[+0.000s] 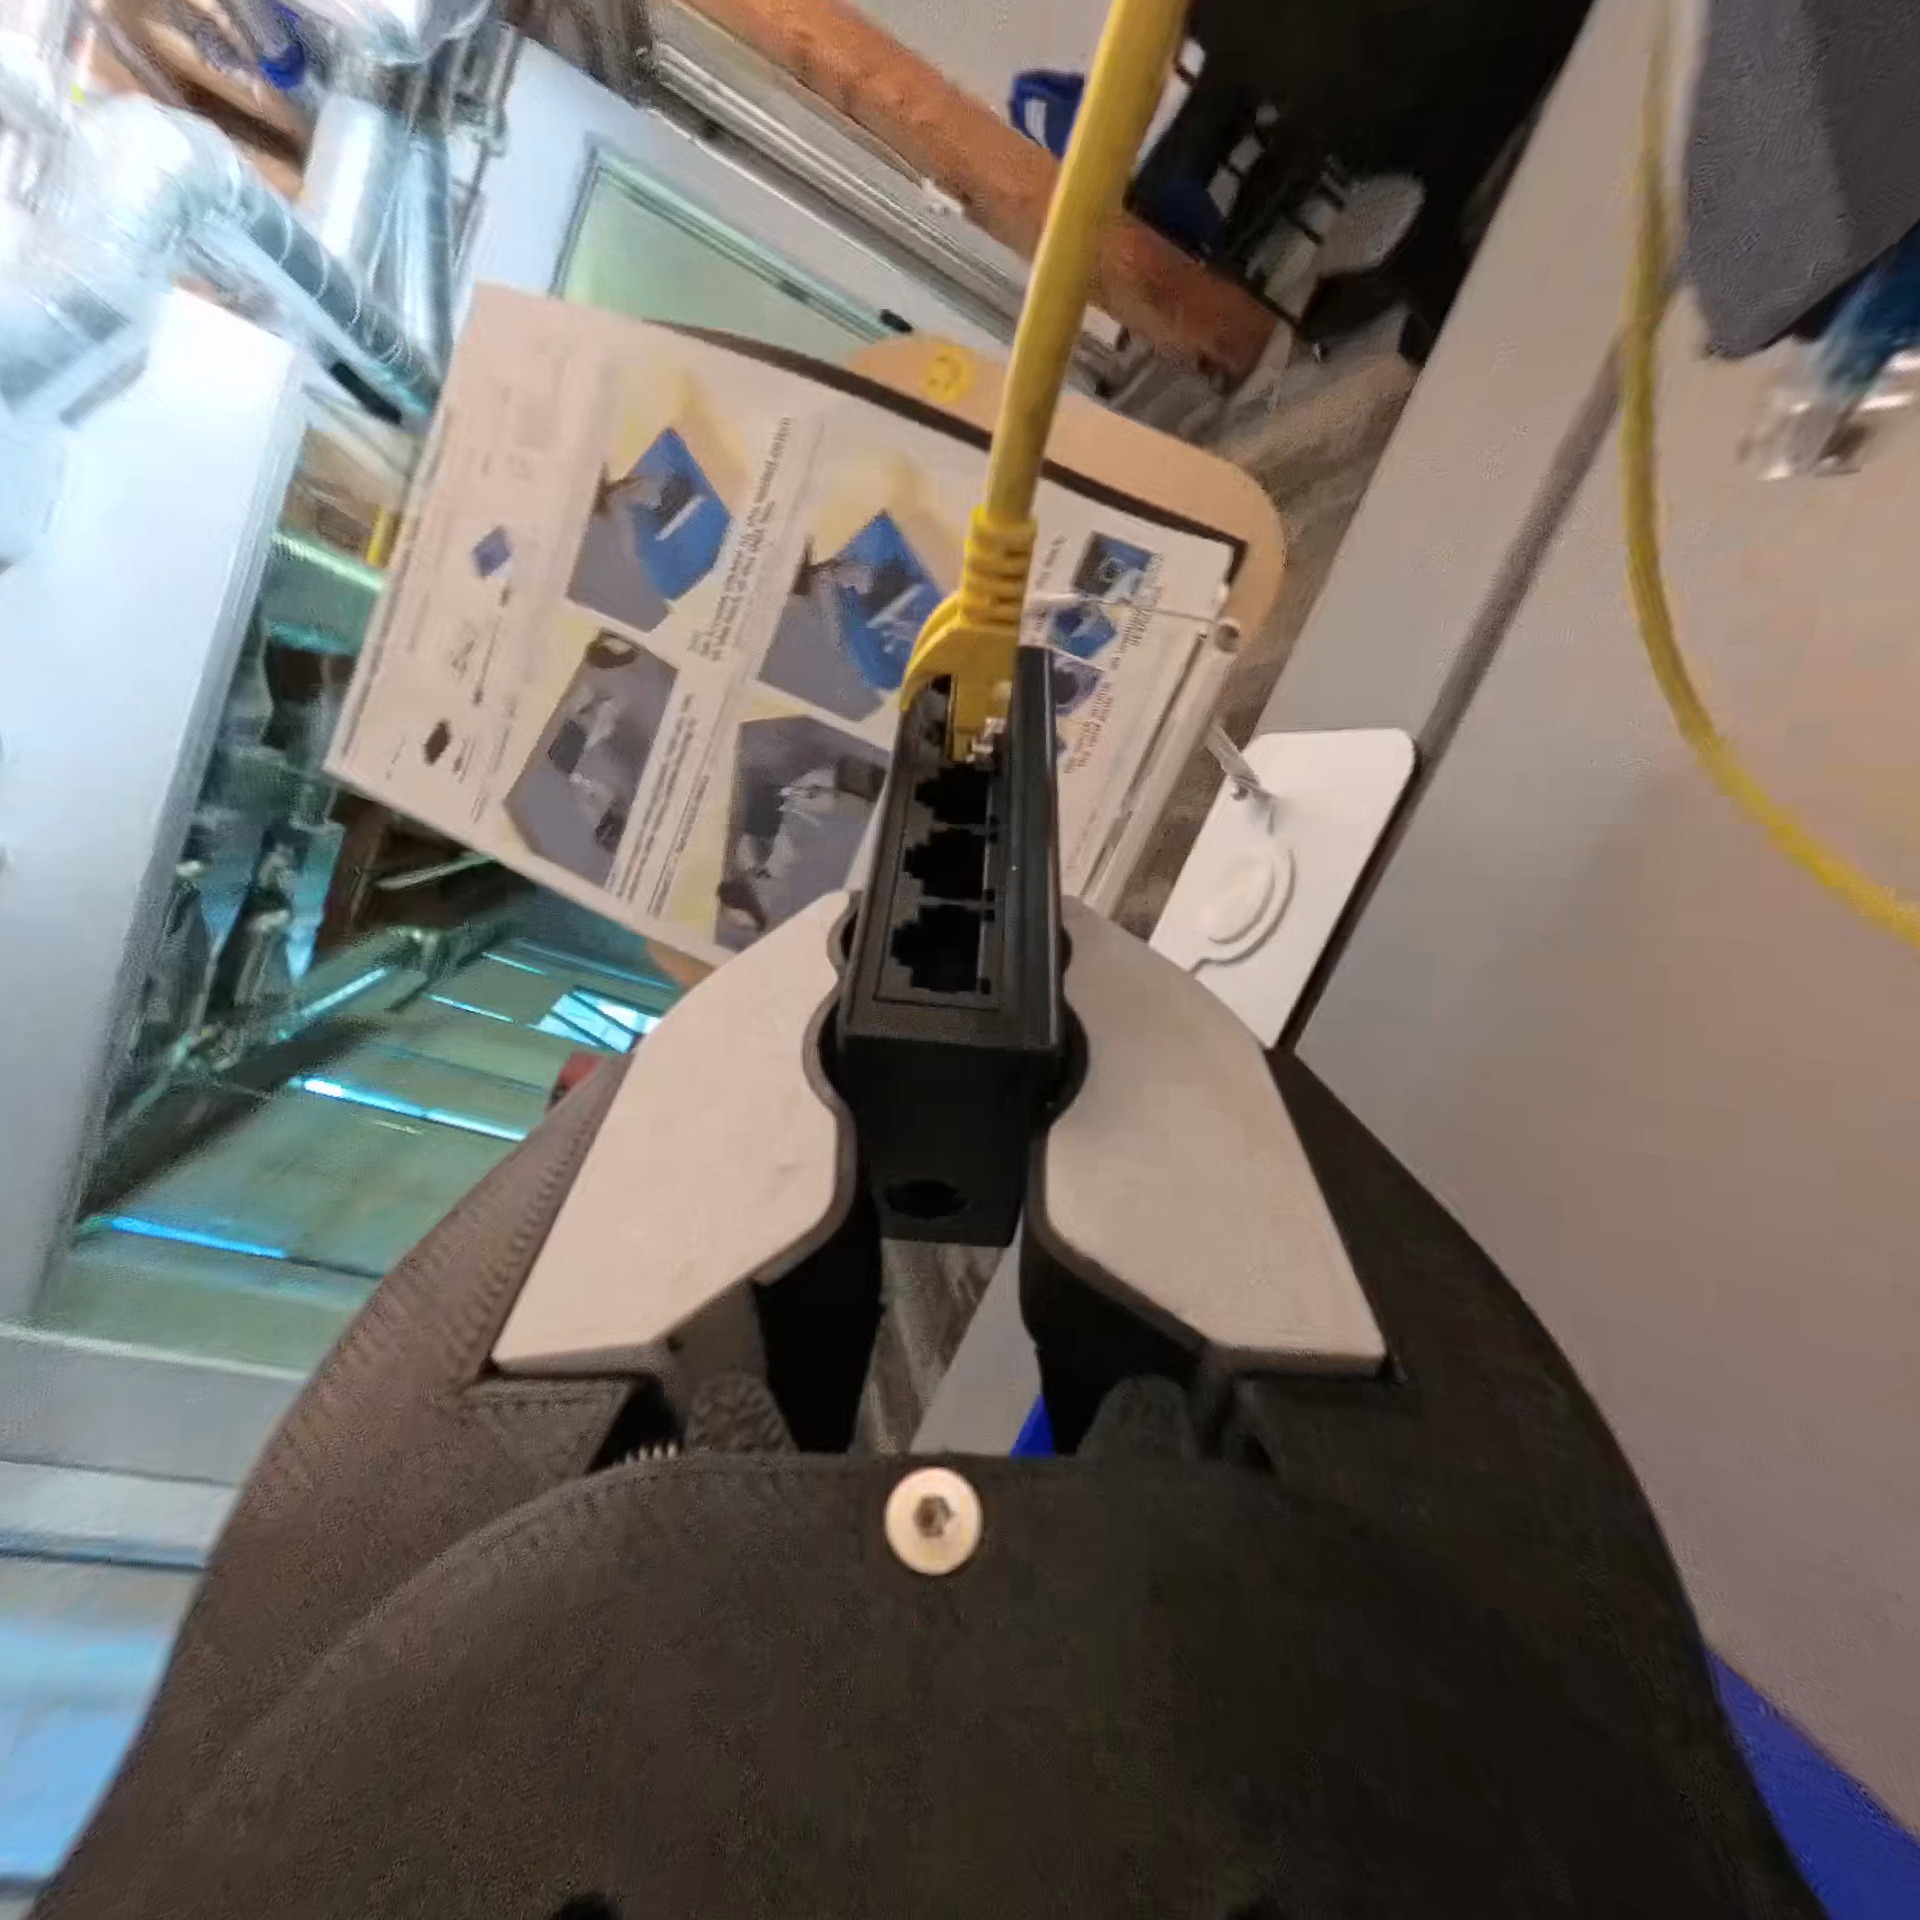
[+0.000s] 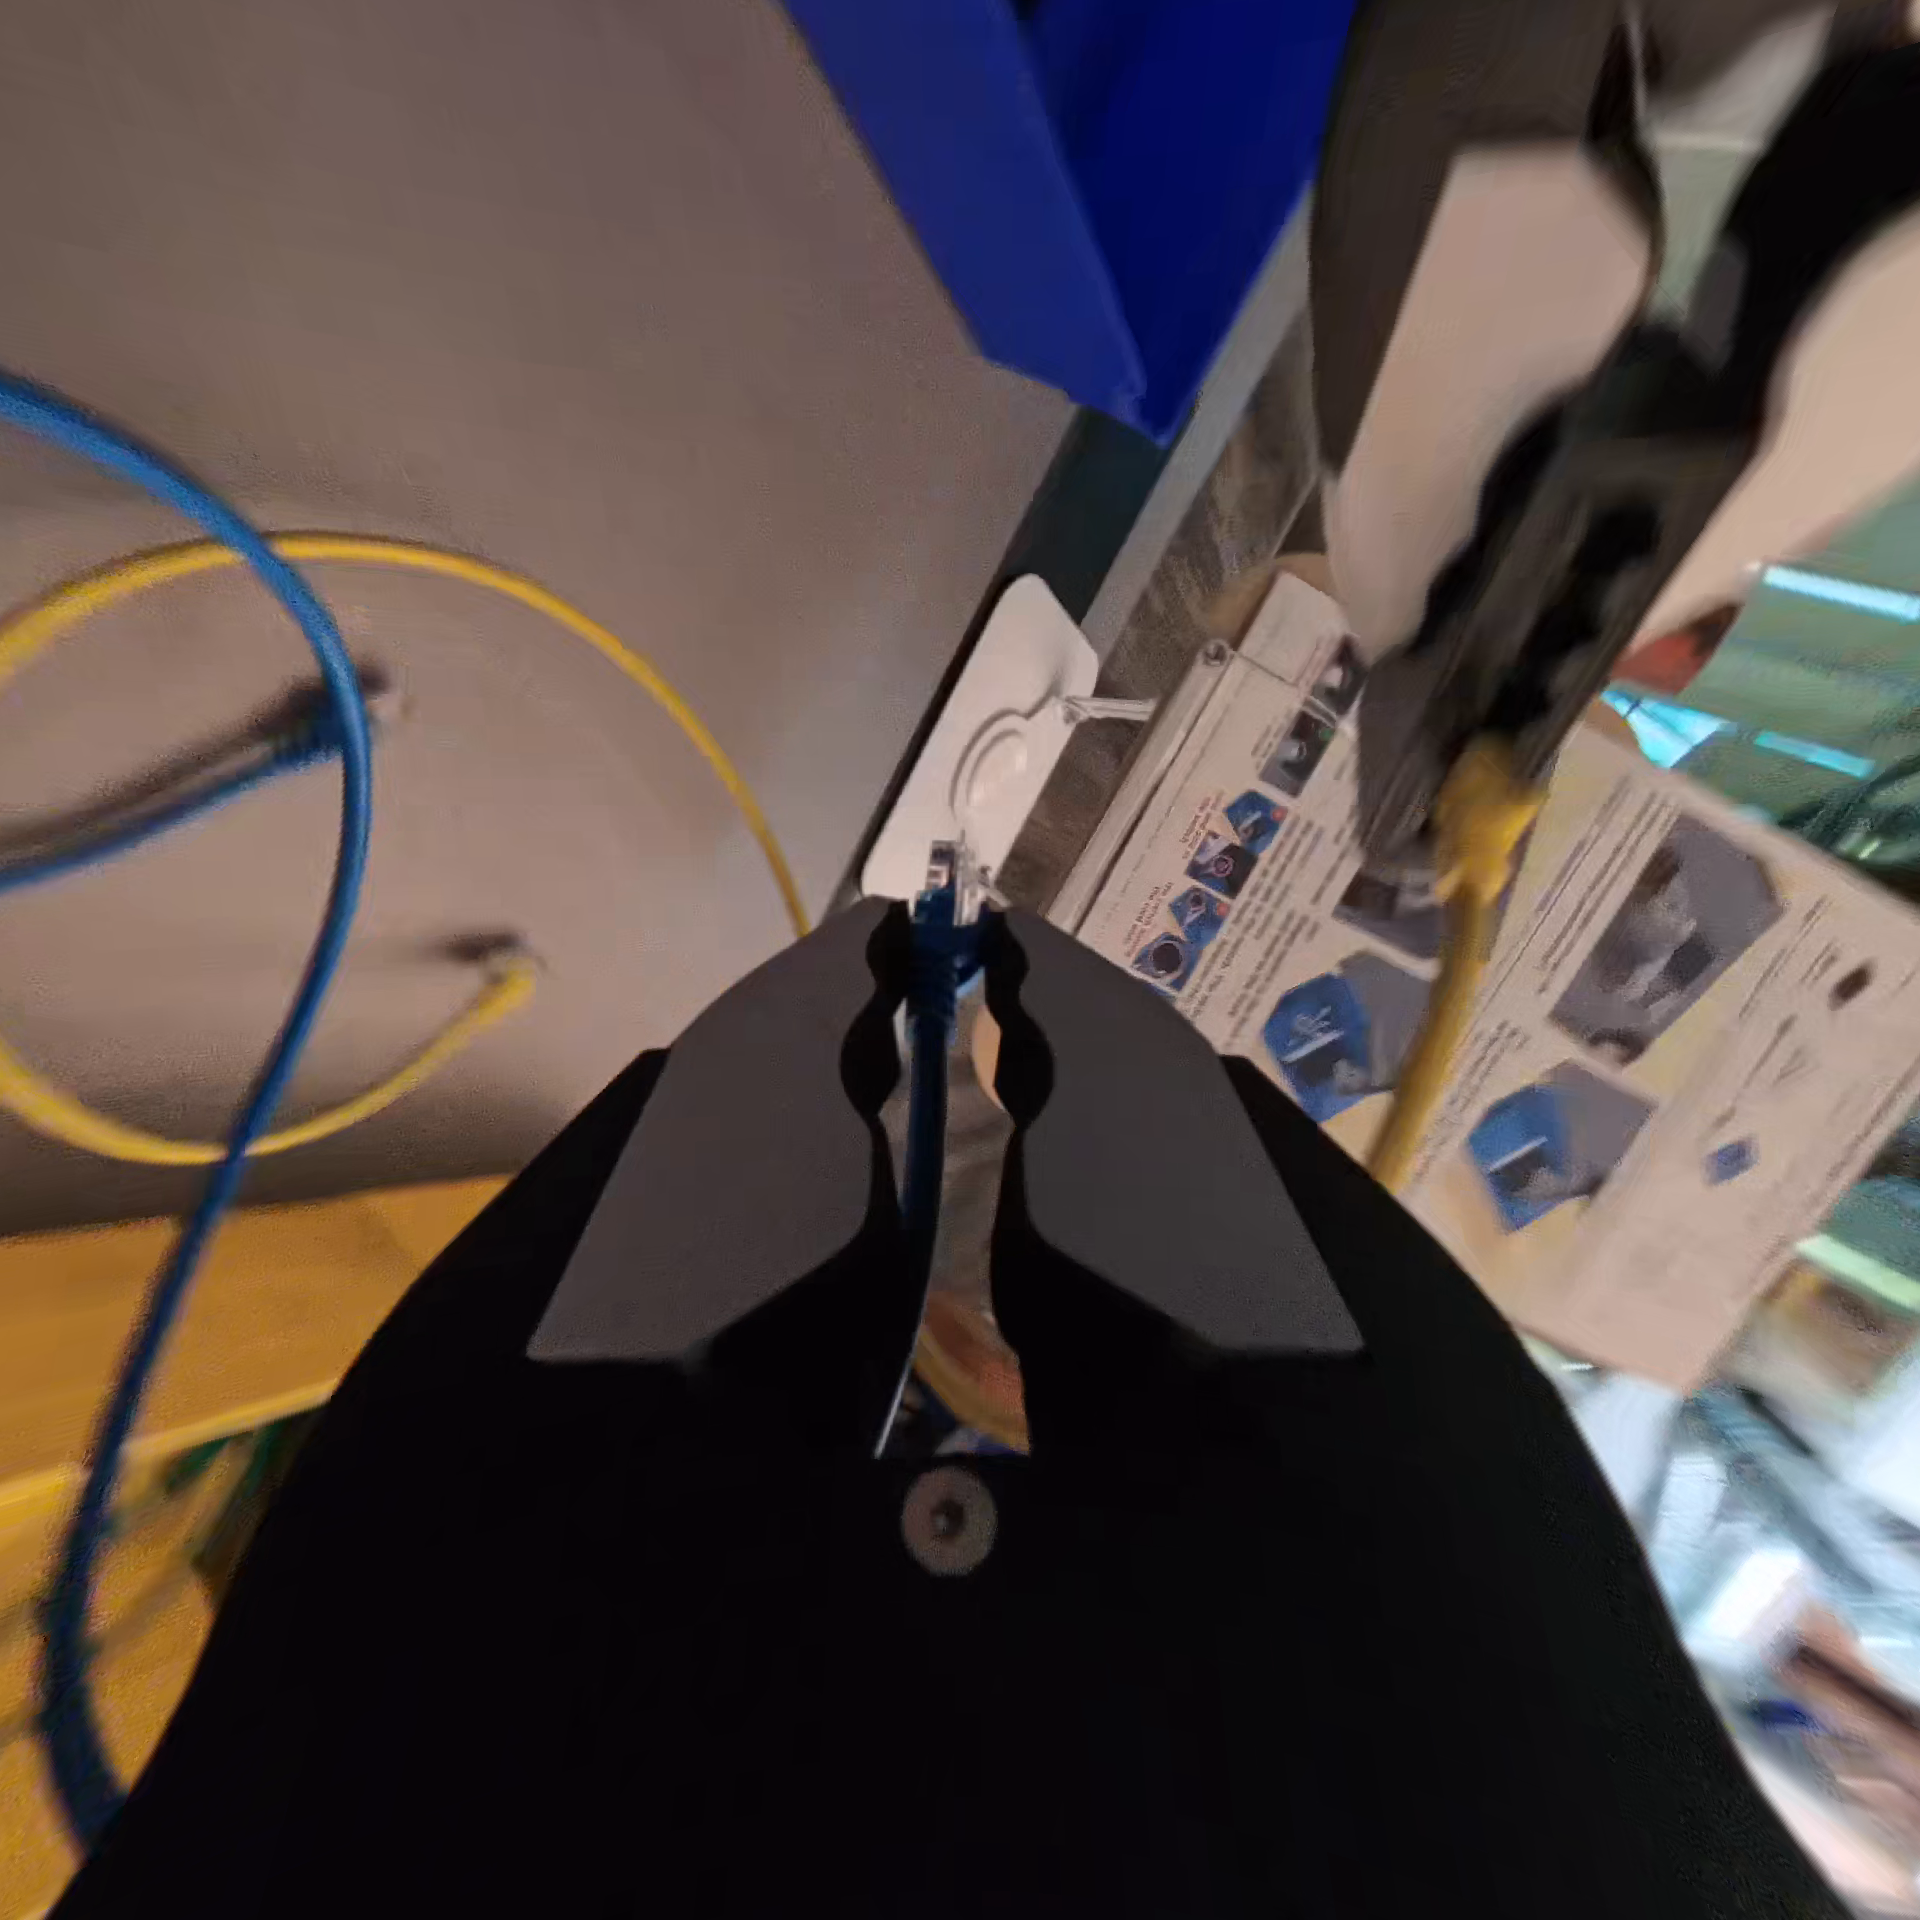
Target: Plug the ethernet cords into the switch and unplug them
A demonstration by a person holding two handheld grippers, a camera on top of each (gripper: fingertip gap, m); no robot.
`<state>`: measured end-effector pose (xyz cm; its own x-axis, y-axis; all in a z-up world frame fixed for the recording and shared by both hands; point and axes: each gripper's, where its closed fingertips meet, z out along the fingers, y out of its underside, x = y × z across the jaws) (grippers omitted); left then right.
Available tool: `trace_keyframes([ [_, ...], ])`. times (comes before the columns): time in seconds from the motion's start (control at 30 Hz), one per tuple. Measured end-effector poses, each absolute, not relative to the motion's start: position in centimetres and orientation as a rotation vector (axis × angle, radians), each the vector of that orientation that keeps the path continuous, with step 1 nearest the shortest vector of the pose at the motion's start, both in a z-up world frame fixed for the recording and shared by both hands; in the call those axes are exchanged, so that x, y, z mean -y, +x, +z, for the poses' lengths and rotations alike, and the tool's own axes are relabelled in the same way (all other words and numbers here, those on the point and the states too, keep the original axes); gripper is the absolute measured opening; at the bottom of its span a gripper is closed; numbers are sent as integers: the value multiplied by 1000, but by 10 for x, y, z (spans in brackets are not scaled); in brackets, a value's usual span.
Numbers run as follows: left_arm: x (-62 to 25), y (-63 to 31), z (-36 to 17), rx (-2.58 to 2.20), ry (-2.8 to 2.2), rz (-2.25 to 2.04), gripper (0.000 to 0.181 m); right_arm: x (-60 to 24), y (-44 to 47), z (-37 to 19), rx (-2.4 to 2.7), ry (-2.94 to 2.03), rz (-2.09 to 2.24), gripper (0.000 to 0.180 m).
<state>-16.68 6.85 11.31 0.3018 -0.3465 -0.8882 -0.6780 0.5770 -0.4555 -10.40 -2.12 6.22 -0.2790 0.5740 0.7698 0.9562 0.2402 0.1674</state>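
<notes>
- An instruction sheet (image 1: 748,665) with printed photo panels is leaning up behind the work, clipped to a pale board, and a white plastic pad (image 1: 1288,883) with a round boss is lying just beside it on the grey worktop (image 1: 1621,1039).
- A blue bin (image 2: 1039,197) is crowding the upper edge of the right wrist view, while shelving and ducting are blurring past at the far side (too smeared to name further).
- The black switch (image 1: 961,935), a boxy plastic block with a row of square ports on its face, is sitting clenched in the left tool (image 1: 951,997), whose pale grey scalloped pads are pressing both of its long sides.
- A yellow ethernet cord (image 1: 1049,312) is running from the top of the left view down to a ribbed moulded boot, and its plug is sitting in the farthest port, with the three nearer ports showing open.
- The right tool (image 2: 940,935), dark and matte, is gripping a blue ethernet cord (image 2: 930,1049) just behind its clear plug, which is poking out past the fingertips and pointing toward the white pad.
- The rest of the blue cord is looping away over the worktop, crossing a loose curl of yellow cable (image 2: 582,623) lying flat there.
- The left tool with the switch is hanging at the upper right of the right wrist view, apart from the blue plug.
</notes>
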Motion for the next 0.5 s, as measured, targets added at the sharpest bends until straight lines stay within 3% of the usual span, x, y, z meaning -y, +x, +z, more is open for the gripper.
trace_keyframes([
  [0.13,-76,-197,135,-1198,-1049,216,29,42,-109,85,1722,-1492,-510,15],
  [0.3,-104,-235,137,-1112,-1204,268,28,56,-64,129,1602,-1506,-625,16],
  [0.5,-128,-269,135,-1022,-1336,254,29,73,2,222,1450,-1597,-795,16],
])
